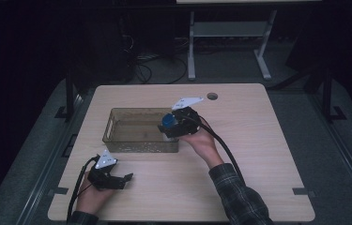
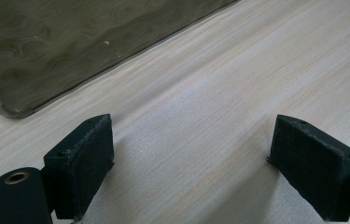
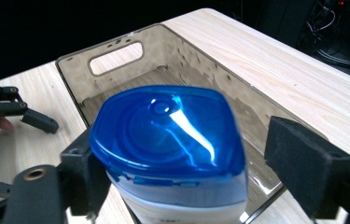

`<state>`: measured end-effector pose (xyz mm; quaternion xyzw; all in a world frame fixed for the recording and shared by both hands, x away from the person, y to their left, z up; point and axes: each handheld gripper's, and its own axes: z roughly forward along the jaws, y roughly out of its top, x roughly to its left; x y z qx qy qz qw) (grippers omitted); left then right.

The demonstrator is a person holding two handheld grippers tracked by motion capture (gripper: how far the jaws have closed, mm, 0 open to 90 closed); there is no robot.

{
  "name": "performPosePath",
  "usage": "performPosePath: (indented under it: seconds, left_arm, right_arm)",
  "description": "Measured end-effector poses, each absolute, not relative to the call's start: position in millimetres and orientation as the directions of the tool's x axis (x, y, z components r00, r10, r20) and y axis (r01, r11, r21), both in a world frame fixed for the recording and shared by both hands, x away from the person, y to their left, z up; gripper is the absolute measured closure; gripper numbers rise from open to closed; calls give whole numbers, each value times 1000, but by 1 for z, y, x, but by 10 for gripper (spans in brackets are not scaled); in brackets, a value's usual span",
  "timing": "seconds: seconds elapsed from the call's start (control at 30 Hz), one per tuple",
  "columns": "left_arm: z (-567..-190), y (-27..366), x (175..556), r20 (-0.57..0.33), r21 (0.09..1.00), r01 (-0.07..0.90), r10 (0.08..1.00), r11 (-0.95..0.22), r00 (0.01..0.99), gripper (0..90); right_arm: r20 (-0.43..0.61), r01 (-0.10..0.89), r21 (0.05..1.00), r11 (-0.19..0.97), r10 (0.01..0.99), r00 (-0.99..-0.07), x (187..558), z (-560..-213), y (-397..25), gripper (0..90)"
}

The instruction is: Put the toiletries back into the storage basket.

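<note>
A white bottle with a blue cap [image 3: 168,135] stands between the jaws of my right gripper [image 3: 186,154]. The left jaw touches it; a gap shows beside the right jaw, so the gripper is open. In the high view this gripper [image 1: 176,126] holds the blue cap [image 1: 168,121] over the right end of a smoky clear plastic bin [image 1: 117,112]. The bin's handle end [image 3: 70,60] lies beyond the bottle. My left gripper [image 1: 122,180] rests low at the front left of the table, open, with bare wood between its jaws [image 2: 191,154].
The bin's near wall [image 2: 46,46] lies just ahead and left of the left gripper. The light wooden table [image 1: 258,154] has a round cable hole [image 1: 212,96] at the back. A desk frame and cables [image 1: 192,51] stand on the dark floor behind.
</note>
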<state>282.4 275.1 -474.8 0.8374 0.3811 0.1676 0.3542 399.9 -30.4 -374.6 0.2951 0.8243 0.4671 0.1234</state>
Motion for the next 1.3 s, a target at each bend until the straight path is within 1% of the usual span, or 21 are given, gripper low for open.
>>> performPosePath:
  seconds: [0.1, 0.33, 1.0, 1.13, 1.3]
  left_arm:
    - [-475, 275, 282, 9, 722, 520, 758, -456, 653, 126]
    - [-475, 275, 282, 10, 723, 519, 759, -455, 651, 126]
    - [-475, 275, 282, 8, 725, 521, 761, -451, 649, 126]
    - [-475, 275, 282, 8, 725, 520, 761, -452, 649, 126]
    - [-475, 275, 282, 8, 725, 520, 761, -452, 649, 126]
  right_arm:
    - [79, 373, 846, 380, 603, -794, 398, -370, -36, 143]
    - [85, 379, 840, 389, 595, -799, 392, -362, -50, 97]
    - [72, 398, 832, 386, 636, -768, 371, -367, -101, 98]
    - [69, 411, 822, 396, 646, -761, 366, -372, -113, 98]
    - [85, 434, 818, 378, 666, -741, 361, -381, -127, 98]
